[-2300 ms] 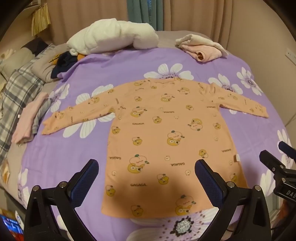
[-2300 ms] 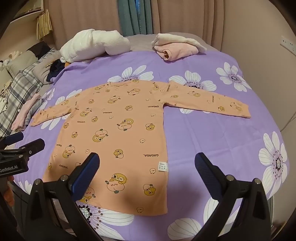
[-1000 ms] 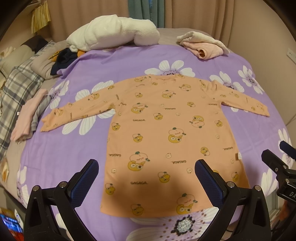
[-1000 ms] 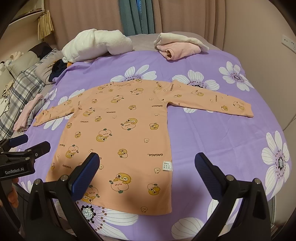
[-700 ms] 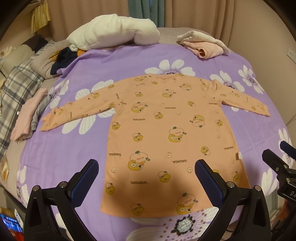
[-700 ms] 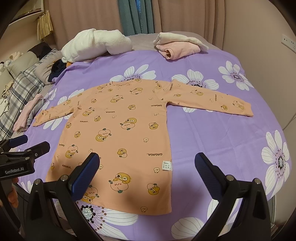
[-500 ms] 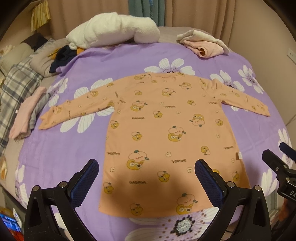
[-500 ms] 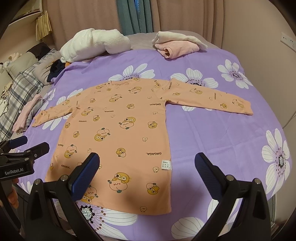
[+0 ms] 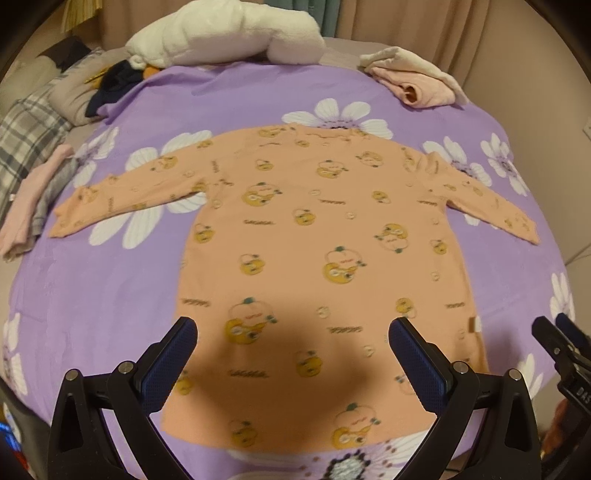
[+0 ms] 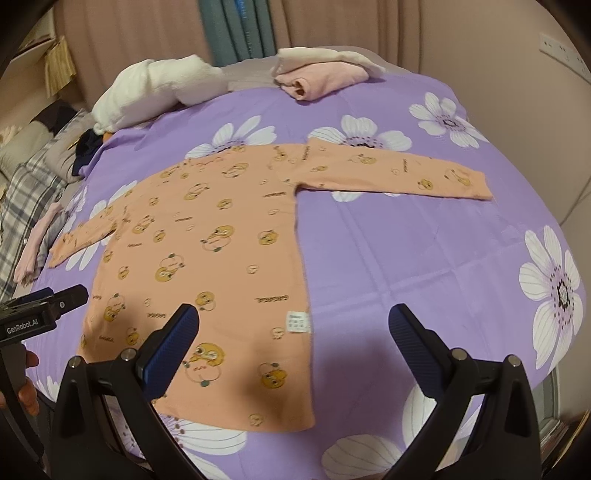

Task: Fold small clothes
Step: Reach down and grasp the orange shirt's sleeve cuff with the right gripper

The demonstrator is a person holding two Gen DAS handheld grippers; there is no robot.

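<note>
An orange long-sleeved child's top (image 9: 317,266) printed with yellow cartoon fruit lies flat on the purple flowered bed cover (image 9: 96,295), both sleeves spread sideways and the hem nearest me. In the right wrist view the same orange top (image 10: 221,251) shows a white label by its right side seam. My left gripper (image 9: 293,328) hangs open above the lower part of the top, holding nothing. My right gripper (image 10: 293,317) is open too, above the top's right hem corner. Each gripper also shows at the edge of the other's view.
A white plush blanket (image 9: 229,33) and a folded pink and cream pile (image 9: 417,81) lie at the far edge of the bed. A plaid cloth (image 9: 26,129), dark clothes (image 9: 114,81) and a pale pink garment (image 9: 26,206) are at the left. Curtains hang behind.
Both grippers have moved forward and lower over the top, so it looks larger. The right view has swung toward the right sleeve. The top itself has not moved.
</note>
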